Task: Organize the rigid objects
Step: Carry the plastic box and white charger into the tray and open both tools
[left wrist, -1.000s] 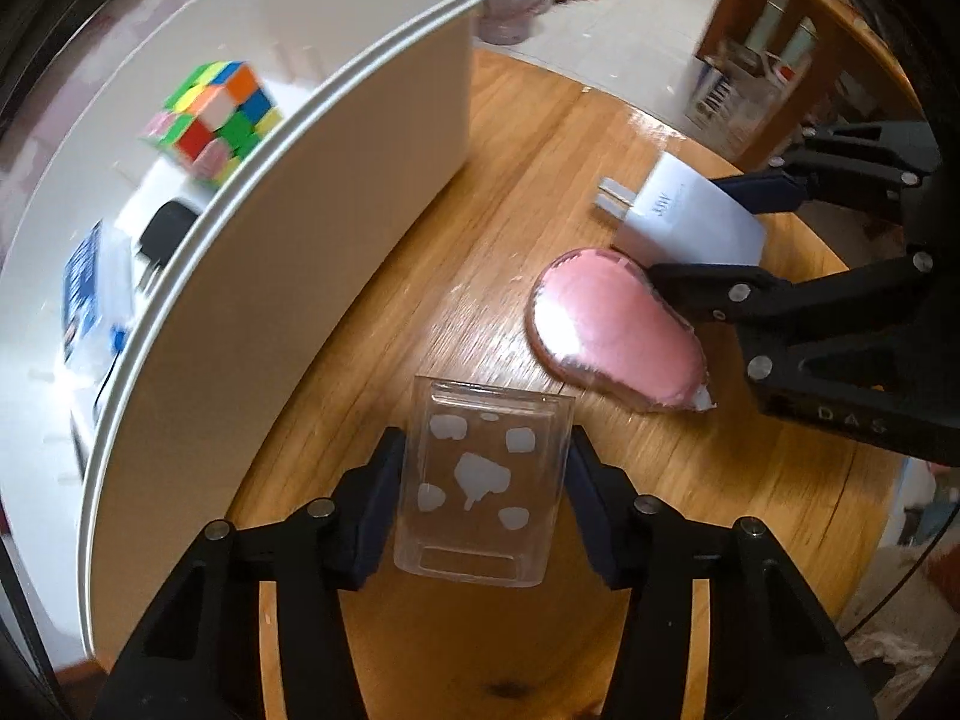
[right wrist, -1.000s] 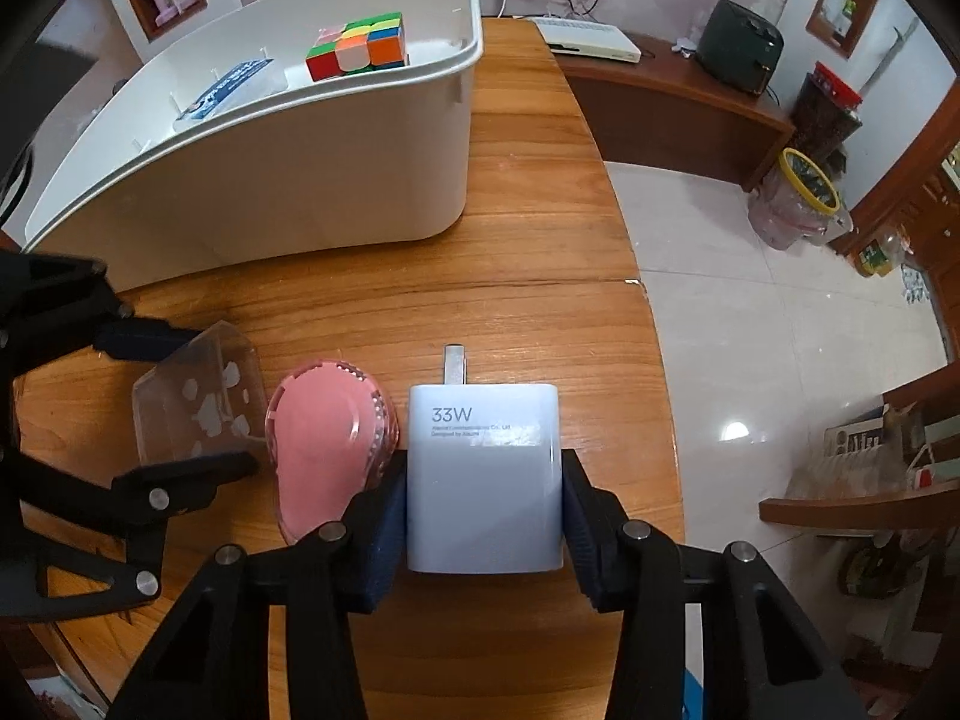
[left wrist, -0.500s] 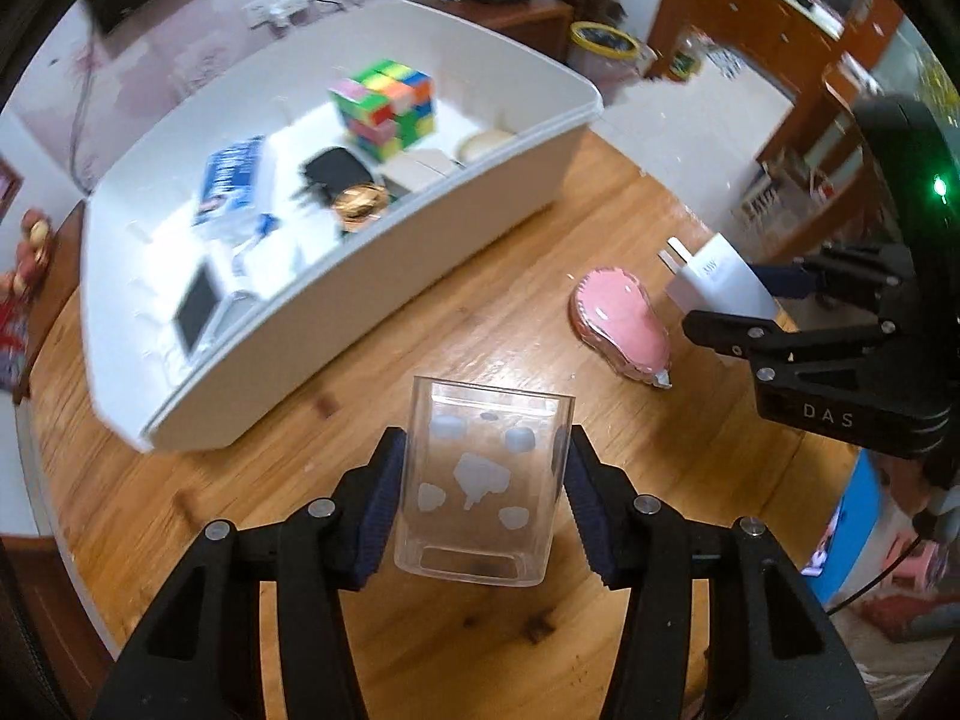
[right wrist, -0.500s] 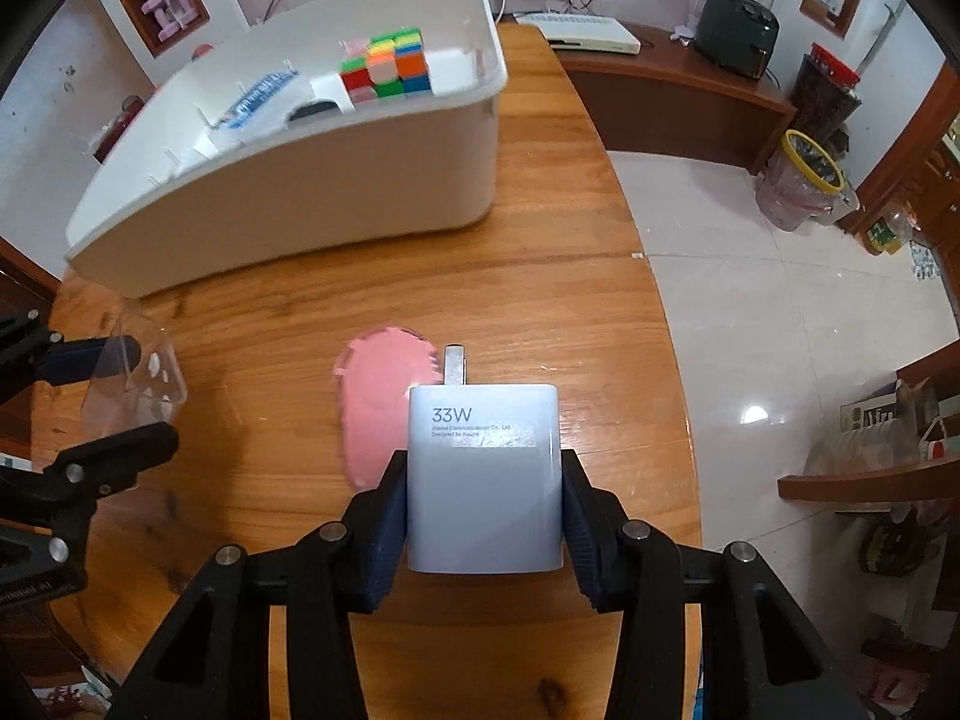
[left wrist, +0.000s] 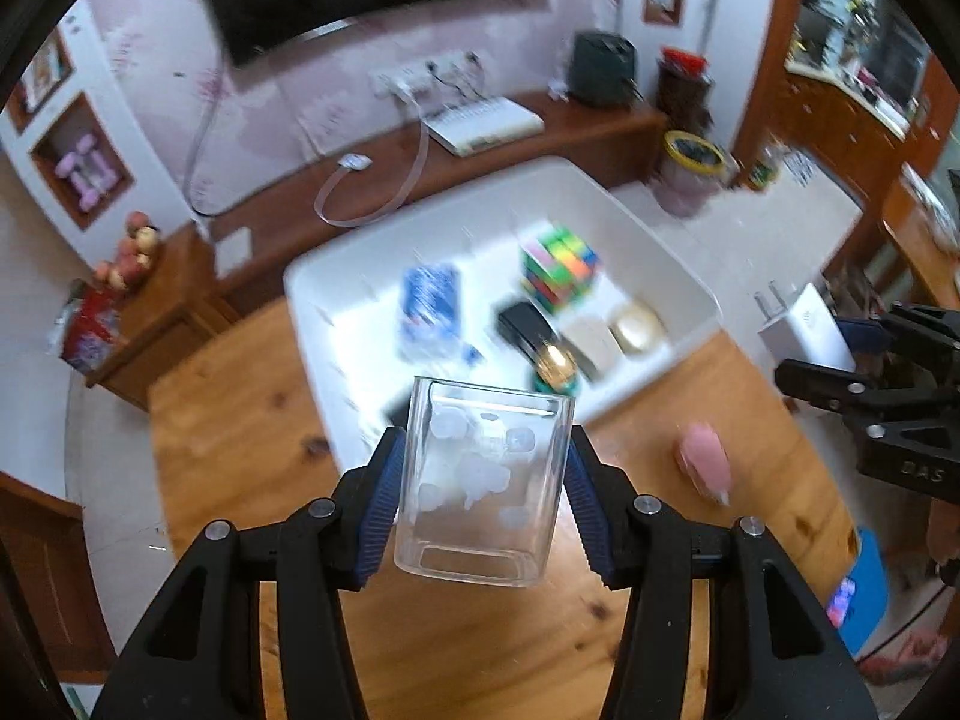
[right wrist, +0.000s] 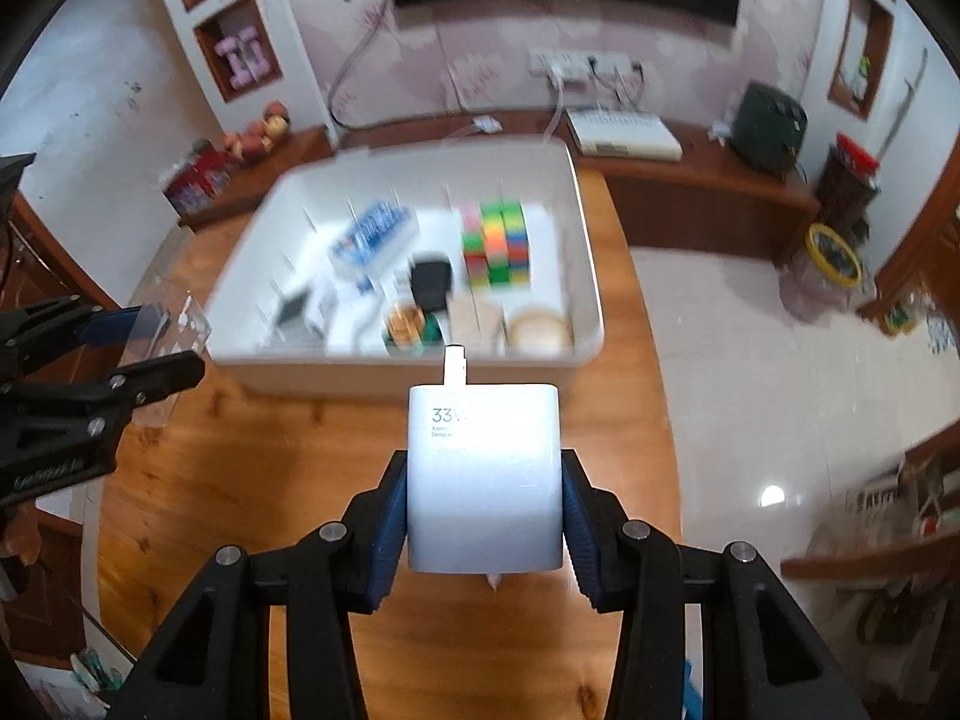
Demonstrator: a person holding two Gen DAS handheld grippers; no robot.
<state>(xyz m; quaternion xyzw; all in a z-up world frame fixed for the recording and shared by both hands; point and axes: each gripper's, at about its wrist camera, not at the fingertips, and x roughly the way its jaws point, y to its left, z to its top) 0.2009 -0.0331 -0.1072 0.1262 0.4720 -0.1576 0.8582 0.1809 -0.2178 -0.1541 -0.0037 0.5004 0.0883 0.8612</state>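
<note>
My left gripper [left wrist: 483, 486] has its fingers [left wrist: 379, 498] pressed on both sides of a clear plastic case [left wrist: 480, 480] with white blobs printed on it, held in the air above the wooden counter [left wrist: 240, 420]. My right gripper [right wrist: 485, 513] has its fingers [right wrist: 390, 525] clamped on a white 33W charger [right wrist: 485, 474], prongs pointing to 12 o'clock, also lifted off the counter.

From the left wrist, the white bin [left wrist: 660, 228] sits at 12 o'clock beyond the case. Inside it I see a multicoloured cube [left wrist: 561, 267], a blue packet [left wrist: 429, 306], a black item [left wrist: 522, 324] and a pale round thing [left wrist: 639, 330]; motion blur makes the smaller contents hard to name. A pink oval object [left wrist: 705, 462] lies on the counter at about 3 o'clock, outside the bin, between my two grippers.

From the right wrist, the bin is straight ahead at 12 o'clock past the charger's prongs, and my left gripper with the case shows at 9 o'clock.
</note>
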